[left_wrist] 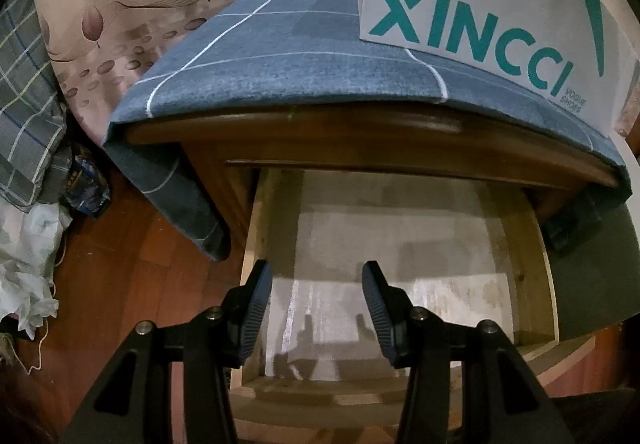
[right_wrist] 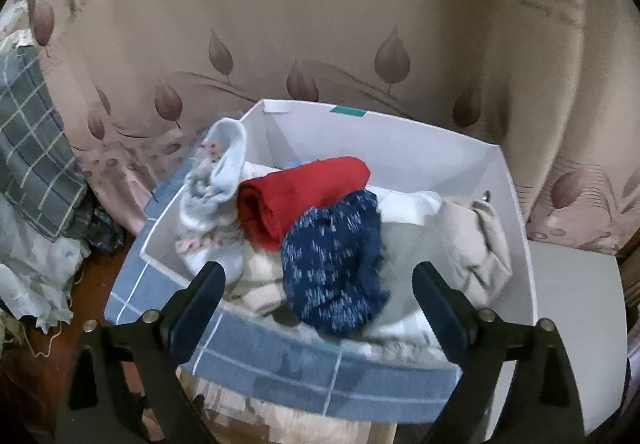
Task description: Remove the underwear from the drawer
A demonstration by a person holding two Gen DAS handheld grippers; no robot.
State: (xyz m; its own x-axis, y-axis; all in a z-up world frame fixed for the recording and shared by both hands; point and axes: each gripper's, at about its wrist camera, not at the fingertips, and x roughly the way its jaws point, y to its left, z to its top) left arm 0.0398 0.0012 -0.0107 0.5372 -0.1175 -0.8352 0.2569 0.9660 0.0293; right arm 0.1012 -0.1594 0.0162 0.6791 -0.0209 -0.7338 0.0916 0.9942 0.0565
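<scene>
Black arms of the left tool (left_wrist: 317, 308) hang over the pulled-out wooden drawer (left_wrist: 524, 268), jaws partly apart with nothing between them and only the pale liner showing below. Right of that, on the blue checked cloth (right_wrist: 256, 356) covering the tabletop, the right tool (right_wrist: 320, 308) stands wide and empty. Just beyond it, the navy speckled underwear (right_wrist: 332, 264) lies in the white box (right_wrist: 516, 203), beside a red garment (right_wrist: 304, 191).

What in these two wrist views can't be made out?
- Back of the drawer, left wrist view: hidden under the cabinet top.
- Lower clothes in the white box, right wrist view: buried under the red roll and navy piece.
- Navy piece's near edge: motion-blurred.
</scene>
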